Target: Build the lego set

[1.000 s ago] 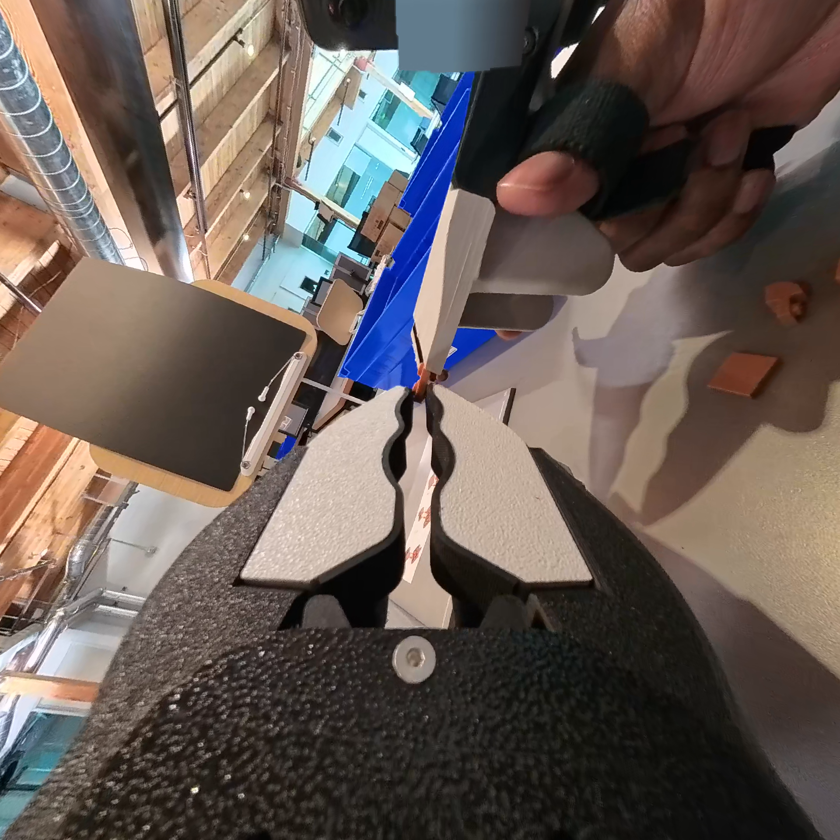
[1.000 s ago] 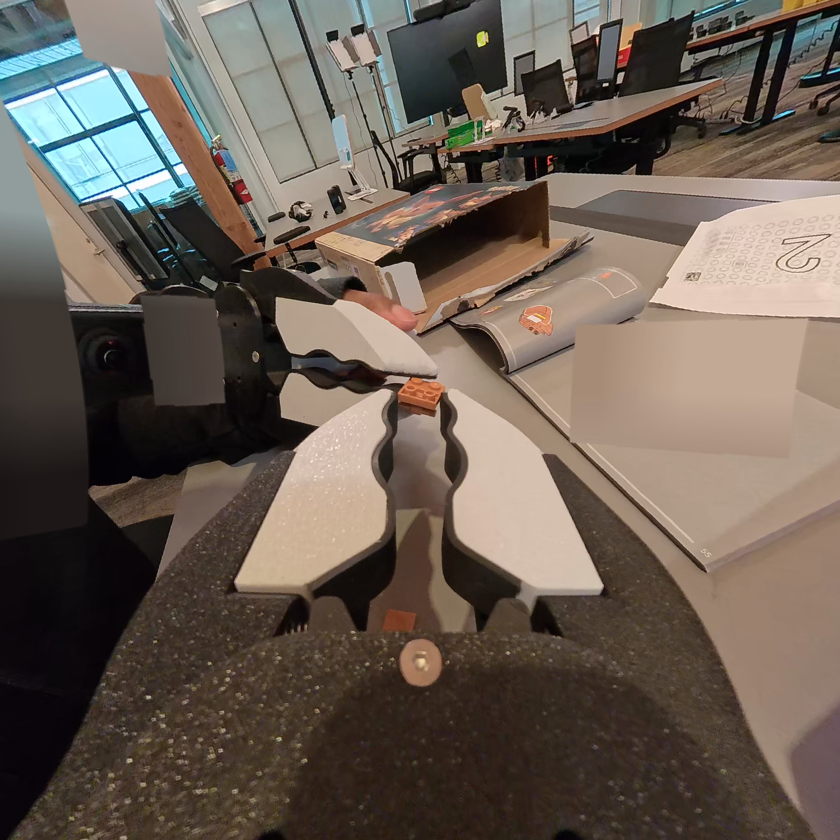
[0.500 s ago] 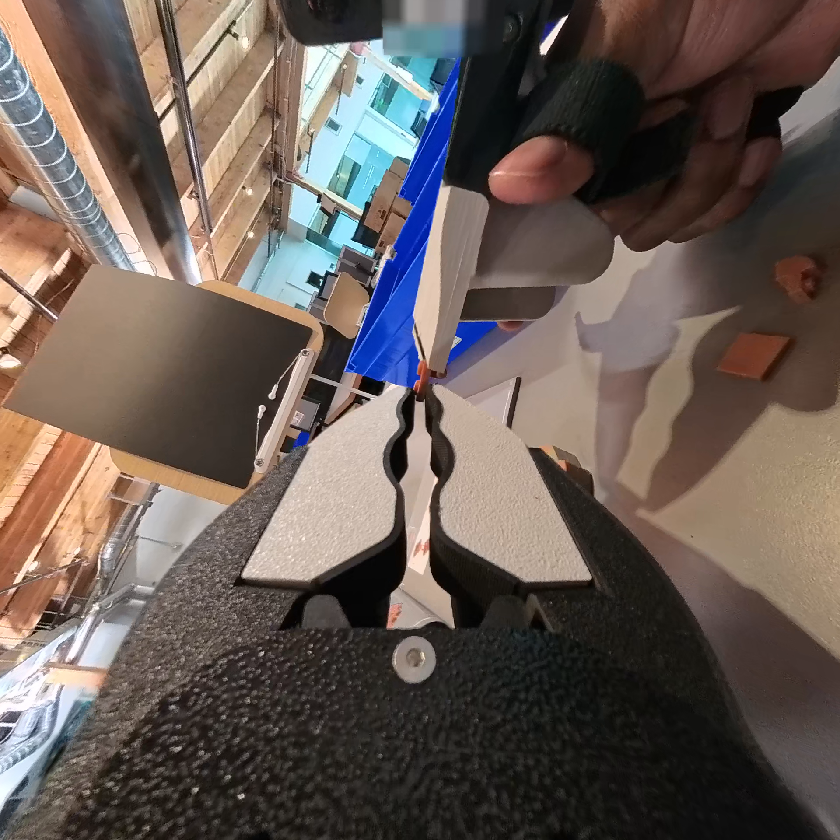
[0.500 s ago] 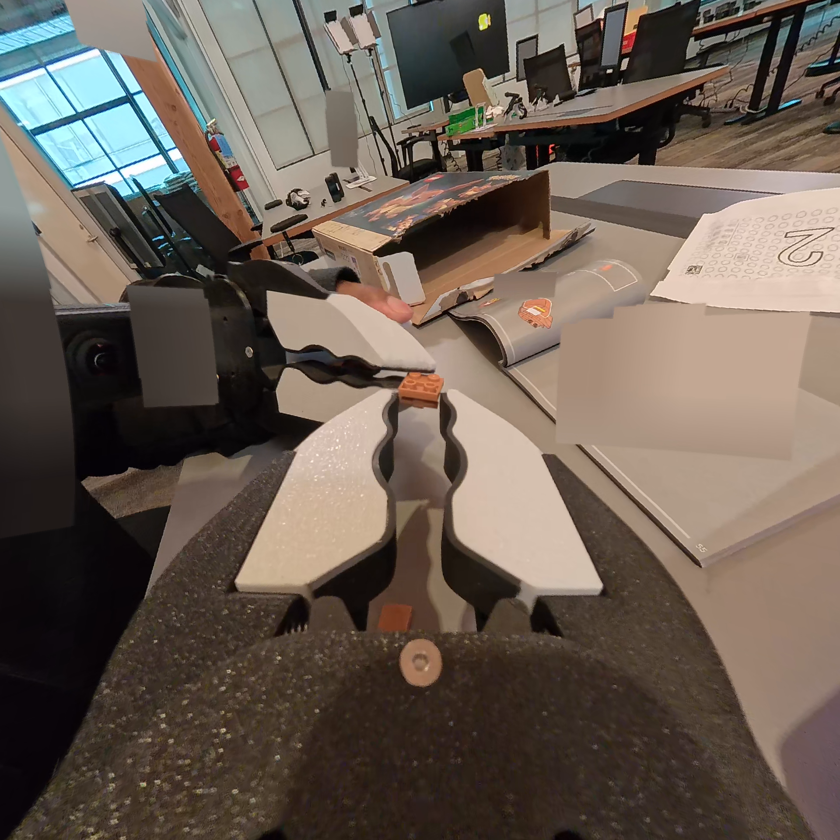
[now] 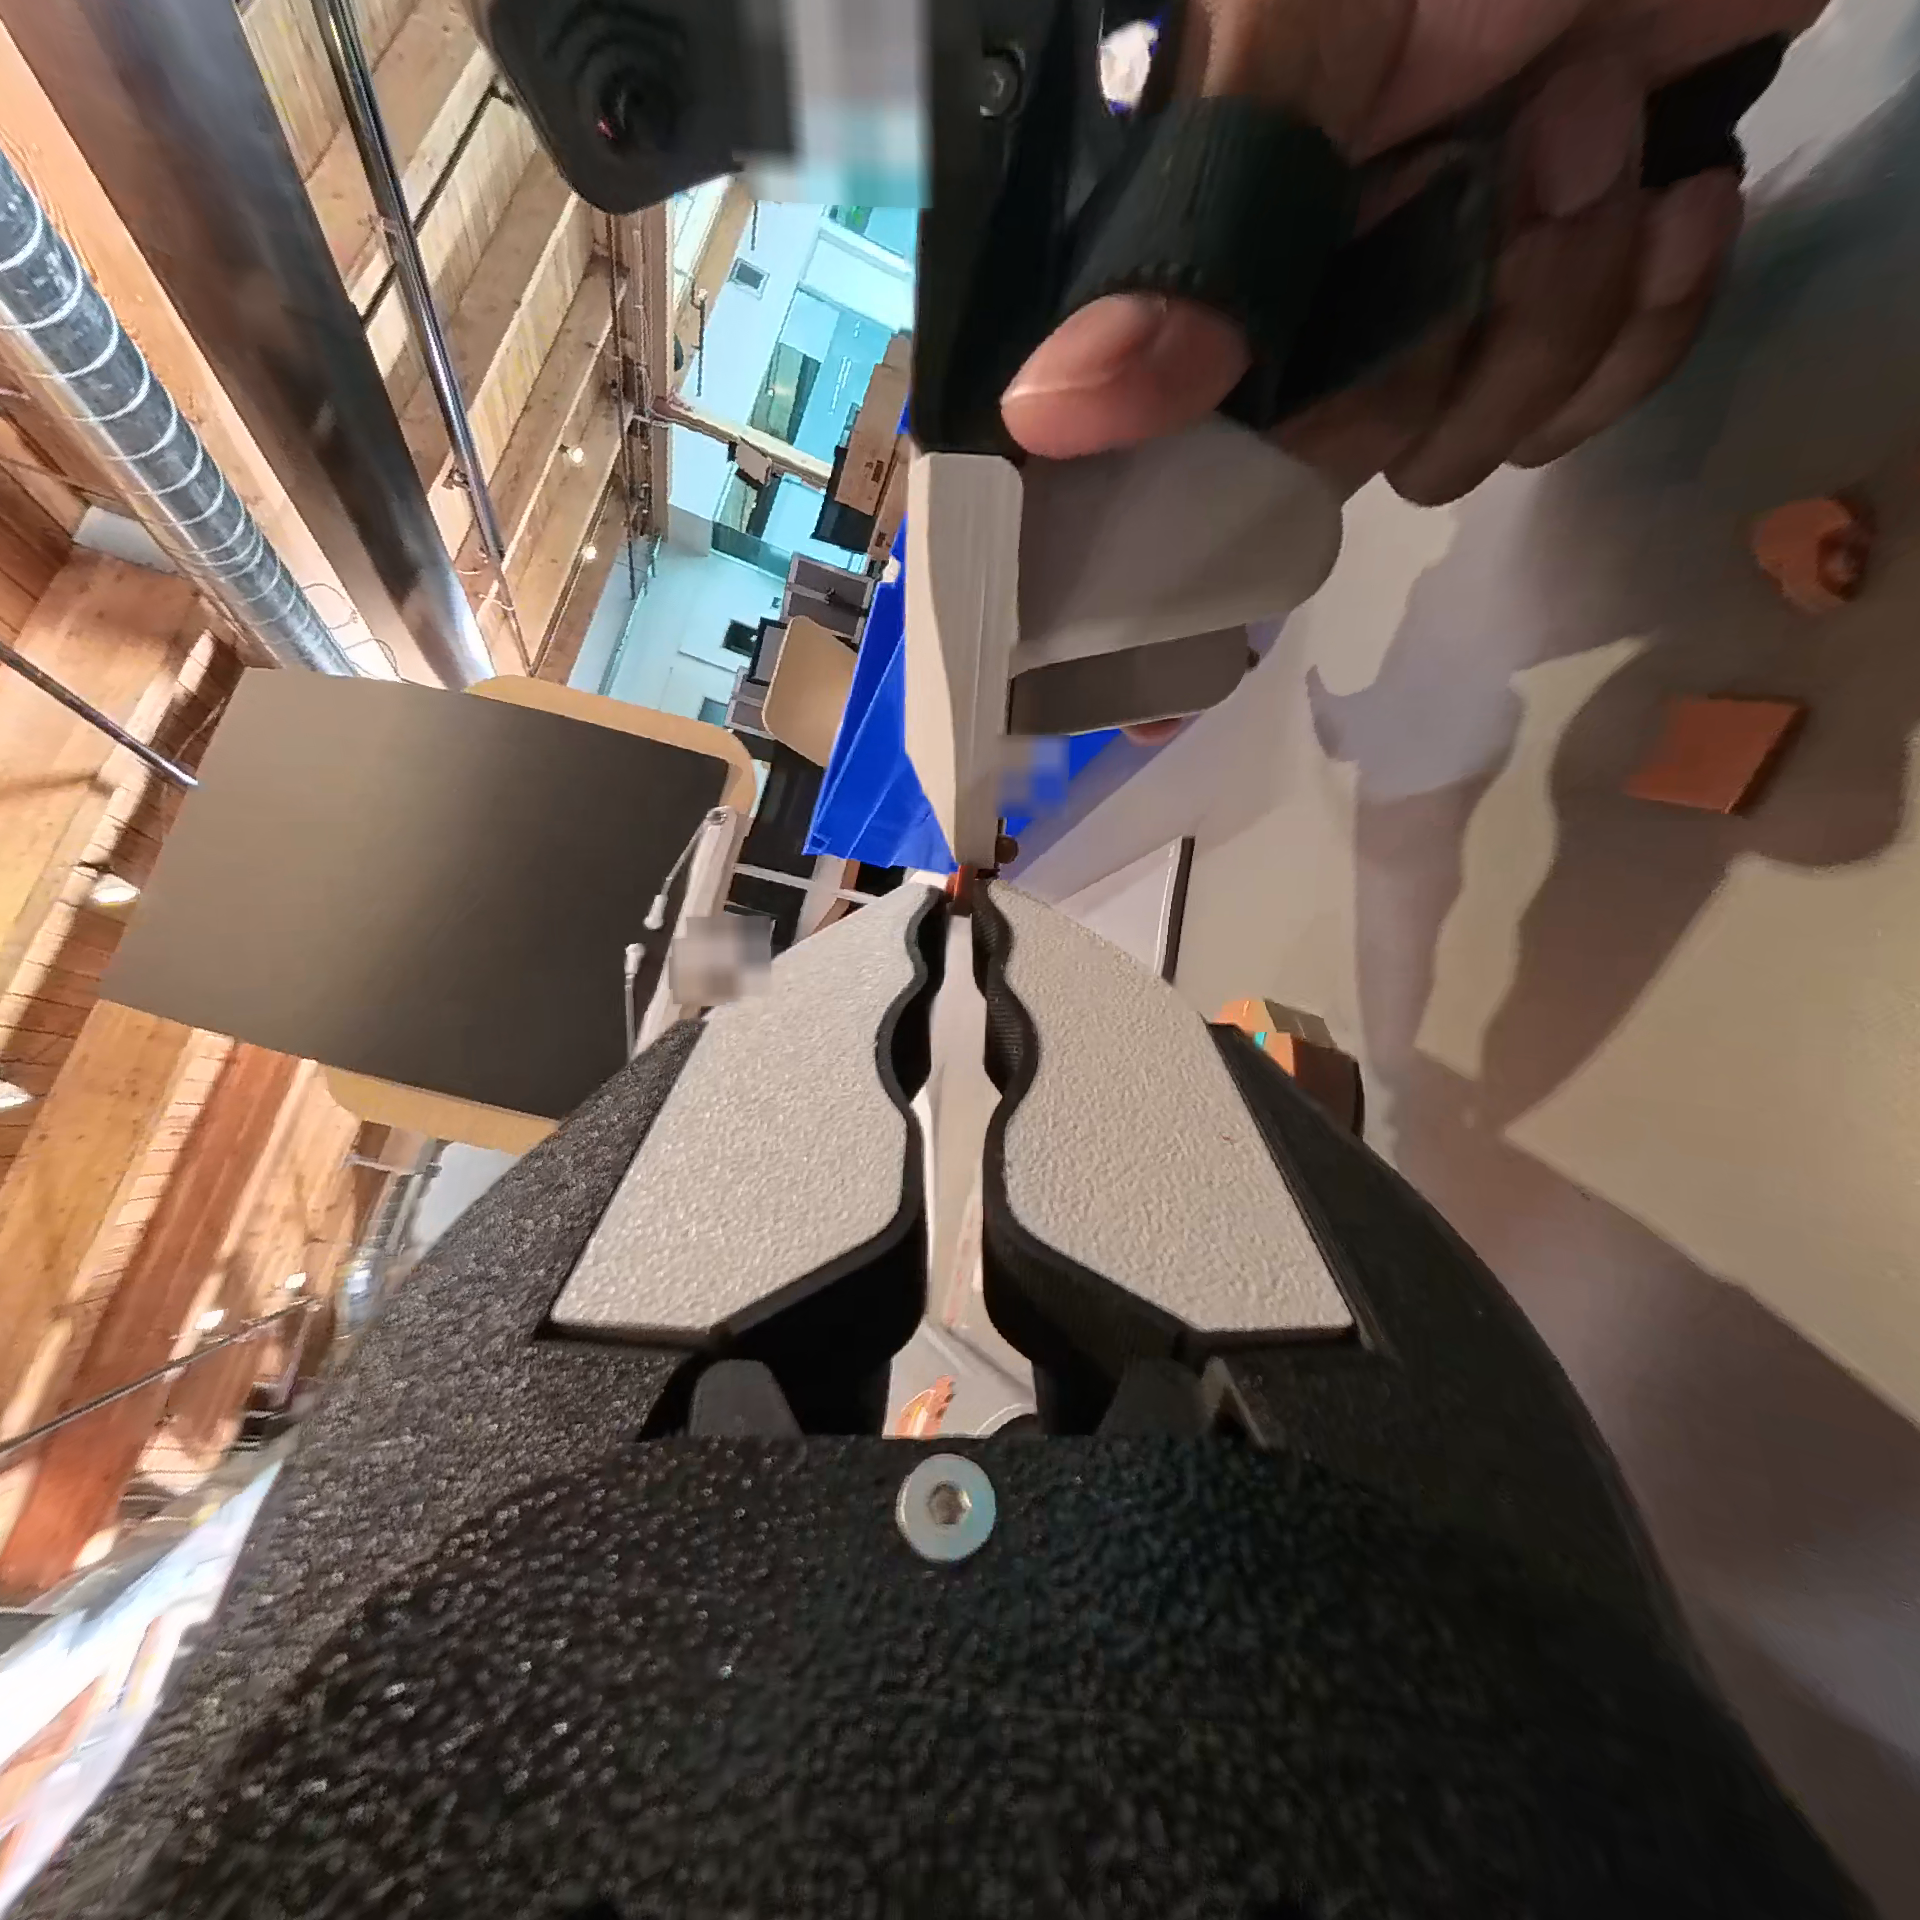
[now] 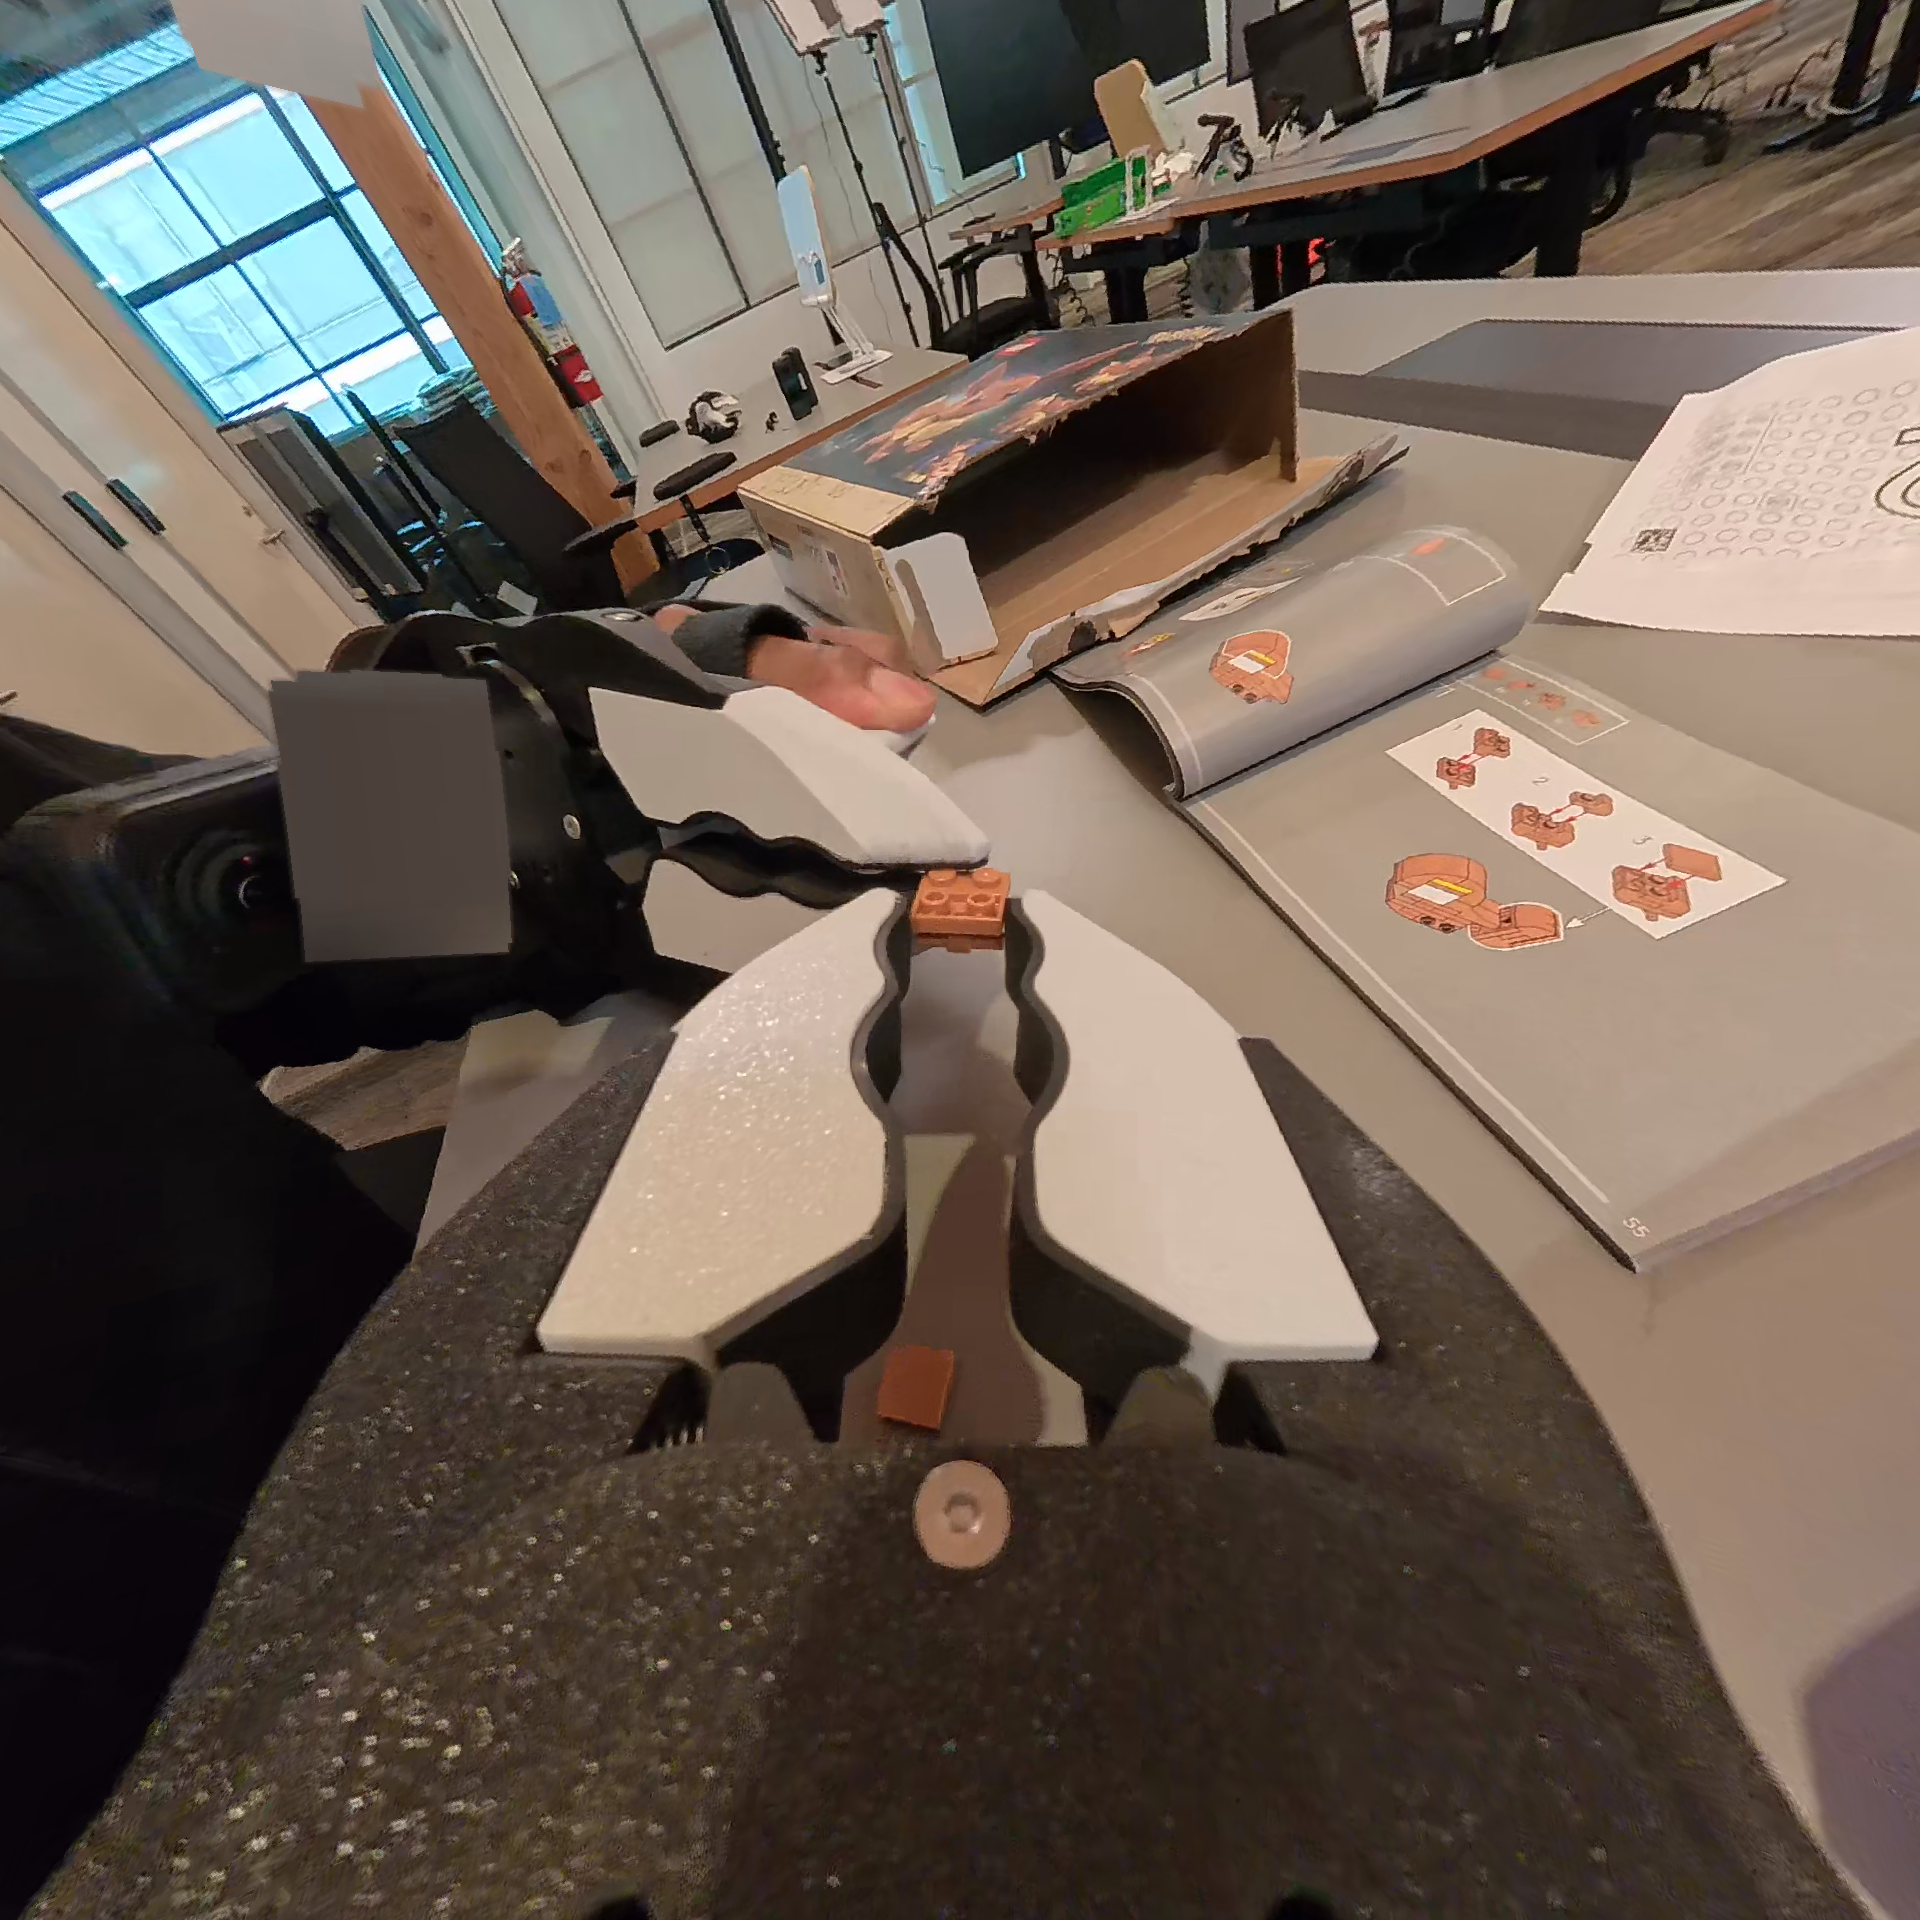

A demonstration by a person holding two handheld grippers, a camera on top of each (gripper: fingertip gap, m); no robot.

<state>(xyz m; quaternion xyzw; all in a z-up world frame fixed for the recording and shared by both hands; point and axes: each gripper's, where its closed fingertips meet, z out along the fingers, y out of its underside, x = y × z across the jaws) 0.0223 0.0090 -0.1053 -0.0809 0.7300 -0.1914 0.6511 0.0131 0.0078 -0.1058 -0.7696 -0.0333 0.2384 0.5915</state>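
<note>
Grey table (image 6: 1558, 1455) in open office

Both grippers meet tip to tip here. The right gripper (image 6: 961, 914), grey textured fingers on a black foam-covered body, points forward and level, its pads pressed on the sides of a small orange-brown studded brick (image 6: 962, 907). The left gripper (image 5: 964, 902) comes in crosswise, rolled on its side, fingers nearly together and pinching the same brick's edge. A hand (image 5: 1455, 260) in a black fingerless glove grips the right gripper's handle.
</note>
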